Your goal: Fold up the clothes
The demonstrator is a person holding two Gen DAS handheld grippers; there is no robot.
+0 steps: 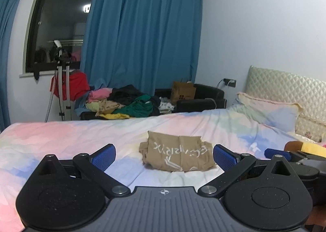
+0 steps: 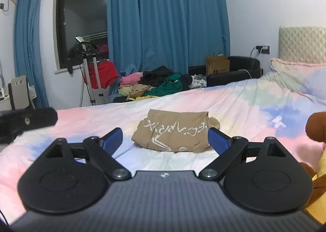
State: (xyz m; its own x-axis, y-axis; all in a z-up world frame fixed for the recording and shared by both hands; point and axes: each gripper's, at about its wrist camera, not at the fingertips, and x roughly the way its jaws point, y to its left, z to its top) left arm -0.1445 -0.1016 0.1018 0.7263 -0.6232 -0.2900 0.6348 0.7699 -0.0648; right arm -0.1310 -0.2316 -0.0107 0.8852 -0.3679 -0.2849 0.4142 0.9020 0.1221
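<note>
While jaws gape, folded shirt [image 1: 178, 155] on bed [image 1: 61, 138].

Tan garment [image 1: 178, 154] [image 2: 175, 133] lying folded on the bed [image 1: 71, 138] [image 2: 234, 97], a compact, roughly rectangular bundle. White lettering across the top face, reading upside down from here. Far edge straight and slightly raised; near edge rumpled, with a little fabric bunched out at the right.
</note>
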